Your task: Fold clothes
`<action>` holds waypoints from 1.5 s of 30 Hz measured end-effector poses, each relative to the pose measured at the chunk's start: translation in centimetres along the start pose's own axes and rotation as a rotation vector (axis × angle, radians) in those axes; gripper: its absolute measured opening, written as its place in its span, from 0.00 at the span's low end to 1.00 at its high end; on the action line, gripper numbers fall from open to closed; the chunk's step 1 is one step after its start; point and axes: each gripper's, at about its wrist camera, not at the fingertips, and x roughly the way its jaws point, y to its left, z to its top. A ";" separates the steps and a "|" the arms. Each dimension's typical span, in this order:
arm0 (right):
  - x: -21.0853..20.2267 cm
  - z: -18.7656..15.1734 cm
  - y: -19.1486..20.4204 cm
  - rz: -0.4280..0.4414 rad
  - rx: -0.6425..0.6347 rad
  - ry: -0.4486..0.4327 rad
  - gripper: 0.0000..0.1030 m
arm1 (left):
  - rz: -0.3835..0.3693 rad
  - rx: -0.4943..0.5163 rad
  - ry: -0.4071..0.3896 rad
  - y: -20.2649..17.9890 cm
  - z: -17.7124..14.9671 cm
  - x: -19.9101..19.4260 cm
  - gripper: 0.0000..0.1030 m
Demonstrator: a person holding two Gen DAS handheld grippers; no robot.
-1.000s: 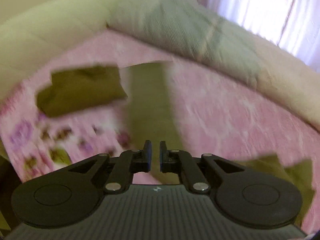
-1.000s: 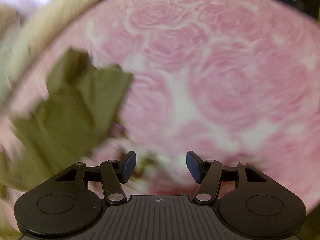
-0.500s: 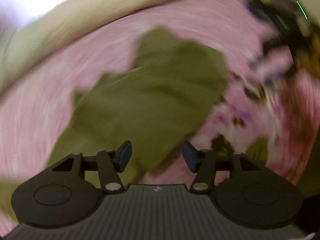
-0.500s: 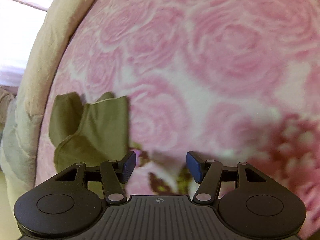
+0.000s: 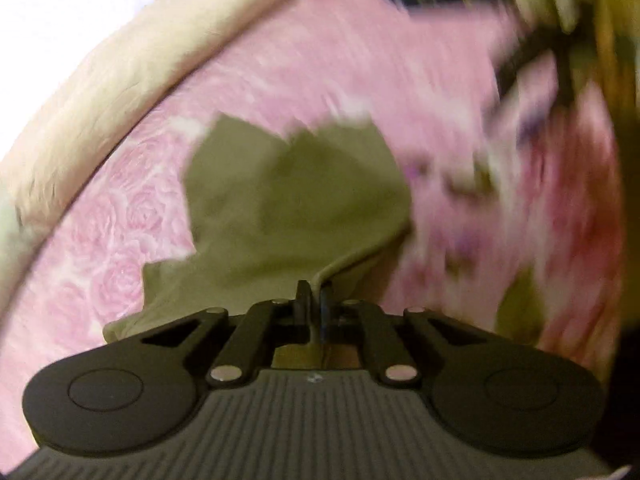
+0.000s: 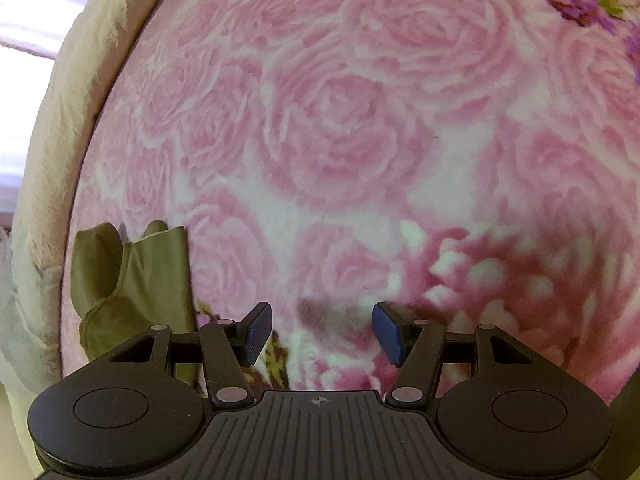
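Changed since half a second ago: left gripper [image 5: 315, 304] was spread wide over the olive garment [image 5: 288, 208], now clamped tight on a hemmed edge of it, cloth pinched between the fingers [image 5: 303, 300] and pulled up into a ridge. Right view barely shifted; right gripper [image 6: 322, 330] spread wide as before, gripping nothing, hovering over the pink blanket [image 6: 340, 128] with its shadow just below.

Garment lies crumpled on the blanket, near the cream quilt [image 5: 120, 92] along the bed's far edge (in the right view it sits far left, just beside that gripper's left finger, not touching).

Blanket: plush fleece, embossed rose pattern, pale pink and white, darker magenta blooms toward the near edge. Quilt: wrinkled, puffy. Garment: thin matte knit, stitched hem, irregular folds. Left view heavily motion-blurred on the right side.
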 end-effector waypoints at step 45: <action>21.3 -3.1 29.2 0.348 -0.185 0.171 0.37 | 0.682 -1.545 0.353 35.2 -27.1 -6.7 0.67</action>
